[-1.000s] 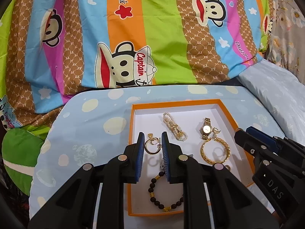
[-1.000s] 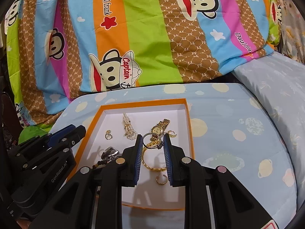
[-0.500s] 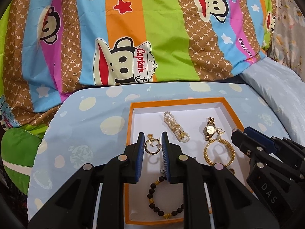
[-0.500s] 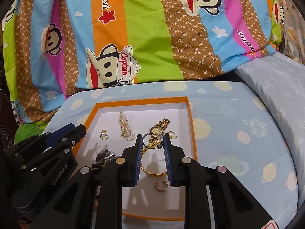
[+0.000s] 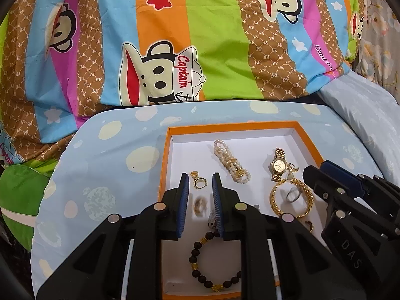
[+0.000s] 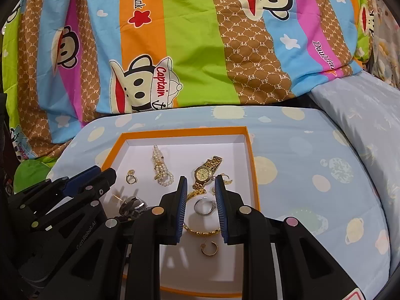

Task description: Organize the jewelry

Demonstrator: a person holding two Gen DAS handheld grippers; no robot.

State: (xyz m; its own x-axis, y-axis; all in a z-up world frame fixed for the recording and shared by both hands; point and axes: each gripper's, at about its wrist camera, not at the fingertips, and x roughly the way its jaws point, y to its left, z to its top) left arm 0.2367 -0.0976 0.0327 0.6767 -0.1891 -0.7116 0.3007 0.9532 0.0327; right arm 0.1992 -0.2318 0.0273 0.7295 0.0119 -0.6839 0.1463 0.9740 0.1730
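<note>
We see the orange-rimmed box [image 5: 310, 147] on the counter [image 5: 112, 175], which is under a pale blue planet-print cloth, with both tongs over its white floor. The left tongs [image 5: 200, 186] stand slightly spread. A blurred gold ring [image 5: 201, 203] shows in the gap, touching neither pad, and a second gold ring [image 5: 198, 180] lies just past the tips. The right tongs [image 6: 201, 187] are likewise a little apart, with a blurred silver ring [image 6: 205, 206] between the pads but clear of them, inside the curve of the gold bangle [image 6: 200, 231]. The gold watch [image 6: 206, 172] lies just beyond, the pearl bracelet [image 5: 231, 161] between the two tongs, and the dark bead bracelet [image 5: 212, 265] at the near edge.
</note>
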